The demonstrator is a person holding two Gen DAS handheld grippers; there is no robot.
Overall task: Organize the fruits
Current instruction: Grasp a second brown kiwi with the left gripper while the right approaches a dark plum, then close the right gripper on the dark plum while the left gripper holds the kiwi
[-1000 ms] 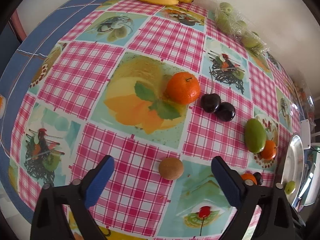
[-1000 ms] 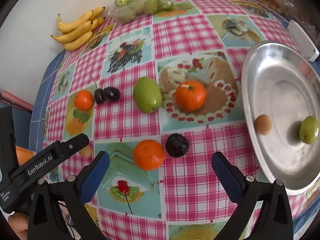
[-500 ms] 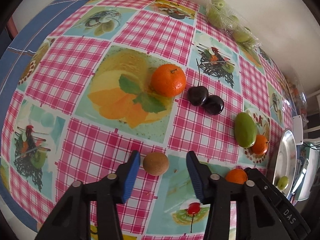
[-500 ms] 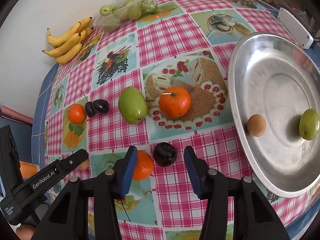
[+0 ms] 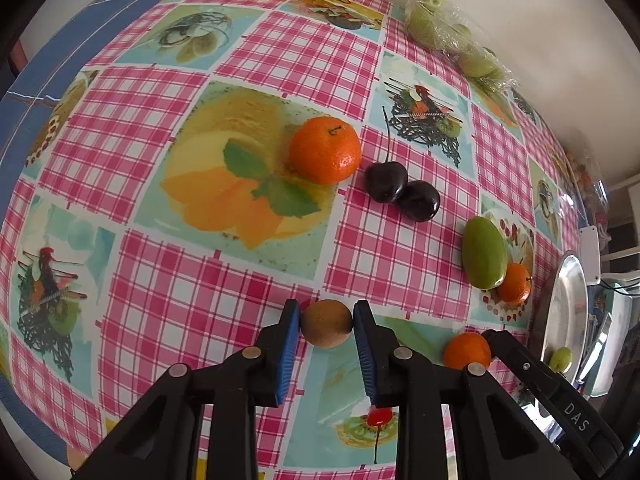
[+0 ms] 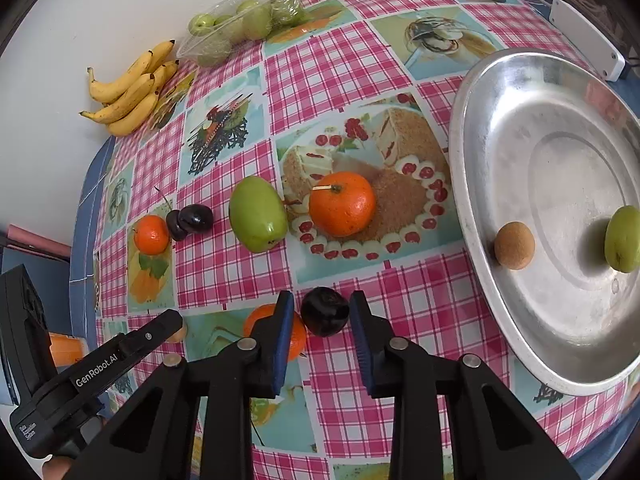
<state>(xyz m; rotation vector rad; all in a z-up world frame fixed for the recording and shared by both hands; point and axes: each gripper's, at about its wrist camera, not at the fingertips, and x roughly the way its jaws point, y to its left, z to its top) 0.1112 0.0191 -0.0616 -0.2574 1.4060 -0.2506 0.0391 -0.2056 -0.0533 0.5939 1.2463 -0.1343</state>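
Observation:
My left gripper (image 5: 326, 320) points down at the checked tablecloth, its jaws closing with both blue pads pressed on a small round brown fruit (image 5: 326, 323). My right gripper (image 6: 322, 312) is closing too, pads against a dark plum (image 6: 325, 311); an orange (image 6: 298, 336) lies half hidden behind its left finger. The metal tray (image 6: 560, 160) at the right holds another brown fruit (image 6: 514, 245) and a small green fruit (image 6: 622, 239). Loose on the cloth lie an orange (image 6: 342, 204), a large green fruit (image 6: 258, 214), two dark cherries (image 5: 402, 192) and a further orange (image 5: 325, 155).
Bananas (image 6: 128, 90) and a plastic bag of green fruits (image 6: 244, 24) sit at the far edge by the wall. A white box (image 6: 584, 40) lies beyond the tray. The table's blue border (image 5: 36, 92) runs along the left.
Both grippers went from wide open to closed, the left onto the brown fruit and the right onto the dark plum. Both tilted slightly closer over the table.

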